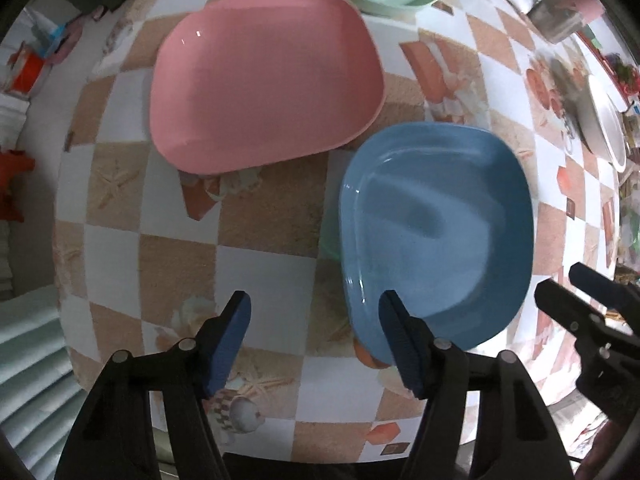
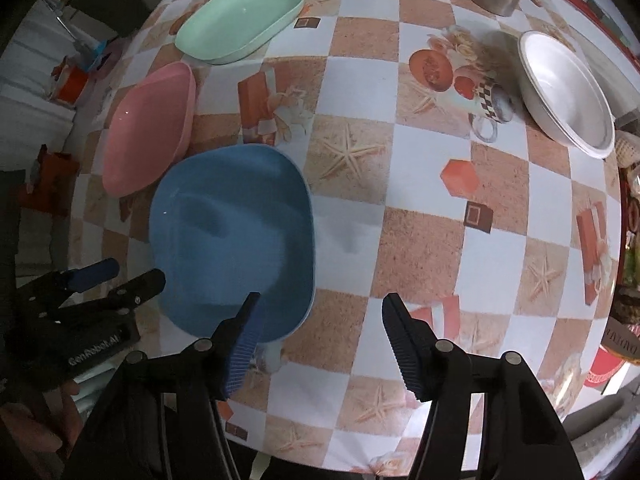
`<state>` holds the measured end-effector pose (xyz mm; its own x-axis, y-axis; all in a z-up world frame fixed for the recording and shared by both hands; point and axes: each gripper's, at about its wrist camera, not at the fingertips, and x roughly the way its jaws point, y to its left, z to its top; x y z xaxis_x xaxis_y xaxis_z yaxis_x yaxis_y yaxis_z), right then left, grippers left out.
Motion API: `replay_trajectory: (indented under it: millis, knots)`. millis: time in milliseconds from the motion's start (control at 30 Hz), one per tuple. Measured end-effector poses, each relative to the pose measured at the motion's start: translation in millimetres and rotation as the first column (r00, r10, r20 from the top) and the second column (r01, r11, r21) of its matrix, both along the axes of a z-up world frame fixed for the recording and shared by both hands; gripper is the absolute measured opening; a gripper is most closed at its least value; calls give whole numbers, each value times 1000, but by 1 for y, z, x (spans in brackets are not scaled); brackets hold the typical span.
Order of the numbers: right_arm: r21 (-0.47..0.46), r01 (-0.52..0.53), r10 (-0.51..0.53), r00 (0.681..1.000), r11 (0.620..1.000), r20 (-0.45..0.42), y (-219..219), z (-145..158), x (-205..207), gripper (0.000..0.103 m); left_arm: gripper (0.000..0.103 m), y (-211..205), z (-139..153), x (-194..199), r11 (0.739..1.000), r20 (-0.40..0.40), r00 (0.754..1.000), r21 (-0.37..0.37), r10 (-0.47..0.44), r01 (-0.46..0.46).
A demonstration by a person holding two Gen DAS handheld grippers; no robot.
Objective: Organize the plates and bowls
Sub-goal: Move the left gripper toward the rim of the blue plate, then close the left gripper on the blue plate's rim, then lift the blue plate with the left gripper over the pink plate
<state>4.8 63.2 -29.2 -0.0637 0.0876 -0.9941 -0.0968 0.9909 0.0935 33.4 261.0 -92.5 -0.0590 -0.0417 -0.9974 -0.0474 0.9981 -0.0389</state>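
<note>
Holding both tools spread and empty, you have the left tool [image 1: 314, 338] and right tool [image 2: 320, 338] low over the bench [image 2: 400, 240]. The blue dish [image 2: 234, 248] lies nearest, between them. Just beyond it sits the pink dish [image 1: 264, 80], then the green dish [image 2: 240, 20]. The white bowl [image 2: 568, 96] rests far right, well apart.

R claw [image 2: 318, 344] open, nr blue plate [image 2: 232, 240].
</note>
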Motion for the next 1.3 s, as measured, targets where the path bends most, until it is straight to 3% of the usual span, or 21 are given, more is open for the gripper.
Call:
replay_trajectory:
  millis: [100,167,367,567,633,700,733,767,967,1300]
  knots:
    - [-7,-12,12,1000,1000,-18,2,-9,3,63,70,0,-5,4,1000,-4,1000,-10,12,-12]
    - [-5,-23,23,999,1000,-29,5,-14,4,53,69,-1,-7,6,1000,0,1000,-11,9,-9]
    - [-16,-18,17,998,1000,-62,10,-32,5,53,57,-1,-19,10,1000,-19,1000,-15,6,-6]
    - [-17,-3,2,998,1000,-64,14,-46,9,53,54,2,-23,8,1000,-6,1000,-16,10,-10]
    - [-14,-5,4,998,1000,-57,15,-48,11,53,45,1,-22,6,1000,1,1000,-22,13,-13]
    - [10,-19,19,999,1000,-41,20,-47,15,28,18,-4,-18,11,999,7,1000,-36,-1,1]
    - [22,-25,26,998,999,-49,20,-47,18,14,18,-7,-16,15,999,6,1000,-36,-14,14]
    - [26,-26,28,998,999,-63,21,-48,19,10,18,-8,-15,16,999,6,1000,-32,-22,22]
    - [46,-2,5,997,999,-72,18,-40,14,9,17,-1,1,11,999,29,999,-37,-23,24]
    - [44,1,0,1000,999,-19,20,9,-8,9,18,-23,55,4,998,104,992,-7,-66,67]
